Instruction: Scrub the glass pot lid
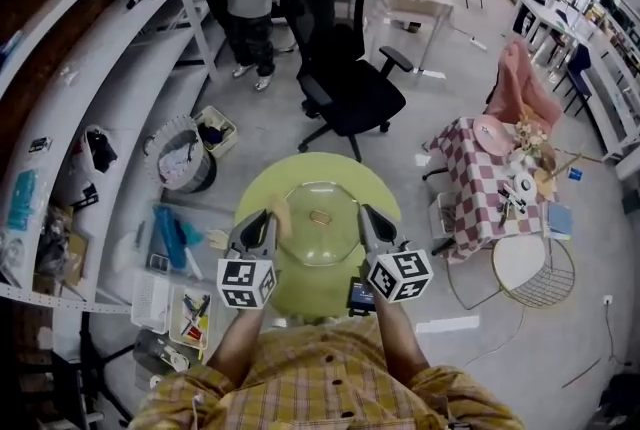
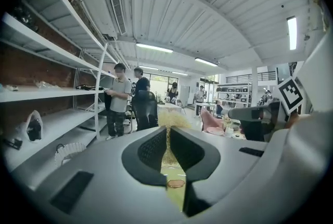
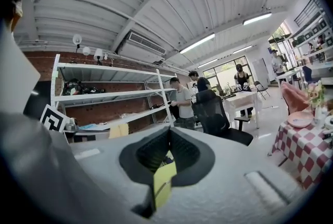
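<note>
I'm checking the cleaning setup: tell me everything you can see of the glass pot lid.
The glass pot lid is round, clear and domed, with a bronze-coloured oval handle on top. It lies handle-up on the green table. The left gripper holds a straw-coloured scrubber at its left rim; the right gripper appears to pinch its right rim.

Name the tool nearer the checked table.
Right. The right tool is beside the lid, toward the checked table; the left tool is across the lid, farther off.
</note>
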Action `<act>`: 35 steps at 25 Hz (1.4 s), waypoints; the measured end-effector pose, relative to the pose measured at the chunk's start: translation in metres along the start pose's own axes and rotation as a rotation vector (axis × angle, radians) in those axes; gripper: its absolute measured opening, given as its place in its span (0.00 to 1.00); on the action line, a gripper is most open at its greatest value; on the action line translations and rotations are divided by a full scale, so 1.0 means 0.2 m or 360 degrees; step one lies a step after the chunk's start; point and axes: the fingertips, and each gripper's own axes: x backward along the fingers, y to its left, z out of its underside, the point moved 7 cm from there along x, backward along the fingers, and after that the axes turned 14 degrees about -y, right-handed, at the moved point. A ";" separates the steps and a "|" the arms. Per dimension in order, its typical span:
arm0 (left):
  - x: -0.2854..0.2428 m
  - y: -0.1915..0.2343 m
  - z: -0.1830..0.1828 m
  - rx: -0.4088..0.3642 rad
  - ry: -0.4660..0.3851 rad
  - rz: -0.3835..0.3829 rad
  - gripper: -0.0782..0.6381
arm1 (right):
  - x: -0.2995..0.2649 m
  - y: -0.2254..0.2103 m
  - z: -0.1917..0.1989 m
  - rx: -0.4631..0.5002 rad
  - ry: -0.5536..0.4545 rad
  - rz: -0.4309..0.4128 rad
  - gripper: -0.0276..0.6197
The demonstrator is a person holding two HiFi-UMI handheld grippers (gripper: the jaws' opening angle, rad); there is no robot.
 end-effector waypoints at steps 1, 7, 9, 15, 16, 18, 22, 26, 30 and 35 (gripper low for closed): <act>0.01 -0.01 -0.02 0.0005 -0.0014 0.0005 0.15 | 0.00 0.03 -0.01 0.0010 -0.0007 -0.0012 0.04; 0.04 -0.08 -0.10 -0.0001 -0.0113 0.0048 0.15 | 0.02 0.18 -0.07 0.0078 -0.0070 -0.0059 0.04; 0.05 -0.11 -0.11 -0.0014 -0.0140 0.0060 0.15 | 0.02 0.22 -0.07 0.0101 -0.0086 -0.0069 0.04; 0.09 -0.15 -0.17 -0.0068 -0.0208 0.0091 0.15 | 0.01 0.35 -0.06 0.0131 -0.0108 -0.0127 0.04; 0.09 -0.15 -0.18 -0.0079 -0.0219 0.0092 0.15 | 0.01 0.36 -0.06 0.0139 -0.0112 -0.0136 0.04; 0.10 -0.16 -0.20 -0.0099 -0.0235 0.0090 0.15 | -0.01 0.38 -0.07 0.0155 -0.0117 -0.0154 0.04; 0.13 -0.16 -0.21 -0.0123 -0.0260 0.0091 0.15 | -0.02 0.41 -0.08 0.0186 -0.0138 -0.0177 0.04; 0.14 -0.17 -0.21 -0.0131 -0.0266 0.0112 0.15 | -0.01 0.42 -0.09 0.0198 -0.0163 -0.0182 0.04; 0.15 -0.17 -0.21 -0.0143 -0.0271 0.0128 0.15 | -0.04 0.44 -0.09 0.0211 -0.0172 -0.0195 0.04; 0.17 -0.16 -0.20 -0.0158 -0.0262 0.0140 0.15 | -0.04 0.46 -0.08 0.0212 -0.0166 -0.0191 0.04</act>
